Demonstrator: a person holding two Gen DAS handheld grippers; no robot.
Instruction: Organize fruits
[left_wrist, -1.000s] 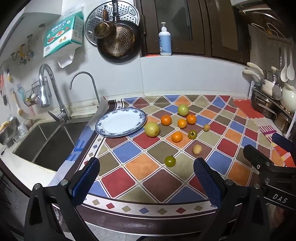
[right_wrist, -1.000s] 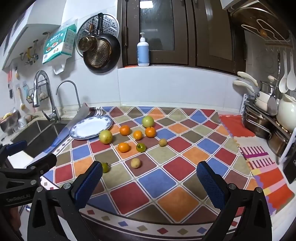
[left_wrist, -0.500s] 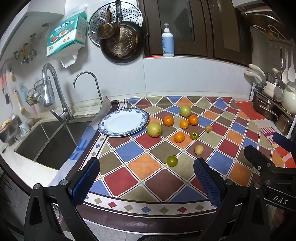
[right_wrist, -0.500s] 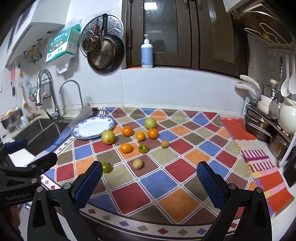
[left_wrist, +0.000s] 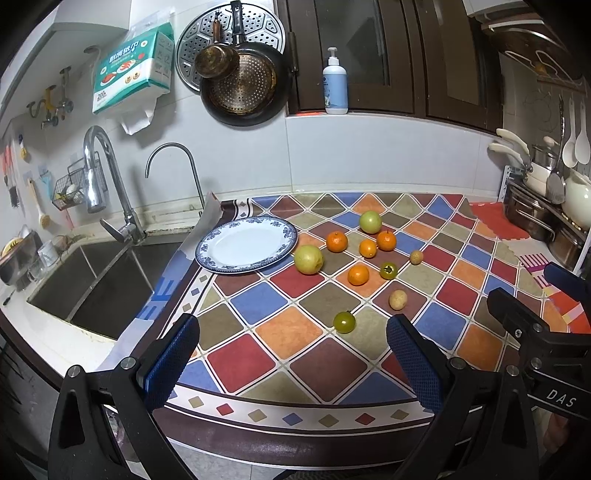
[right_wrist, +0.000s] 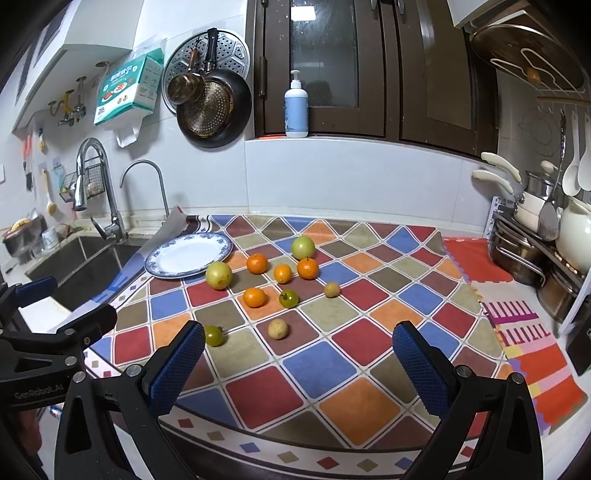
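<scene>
Several fruits lie loose on the chequered cloth: a yellow-green apple (left_wrist: 308, 259) (right_wrist: 219, 275) beside an empty blue-rimmed plate (left_wrist: 246, 243) (right_wrist: 188, 254), a green apple (left_wrist: 370, 222), several oranges (left_wrist: 358, 275), two green tomatoes (left_wrist: 344, 322) (right_wrist: 214, 335) and small tan fruits (left_wrist: 398, 299). My left gripper (left_wrist: 293, 363) is open and empty, near the counter's front edge. My right gripper (right_wrist: 297, 365) is open and empty, to the right of the left one, also at the front edge.
A steel sink (left_wrist: 92, 284) with taps lies left of the plate. Pots and a rack (right_wrist: 532, 236) stand at the right. A soap bottle (right_wrist: 296, 107) sits on the back ledge. Pans hang on the wall.
Both grippers have risen or tilted slightly, so the scene sits a bit lower in view. The fruits and plate have not moved.
</scene>
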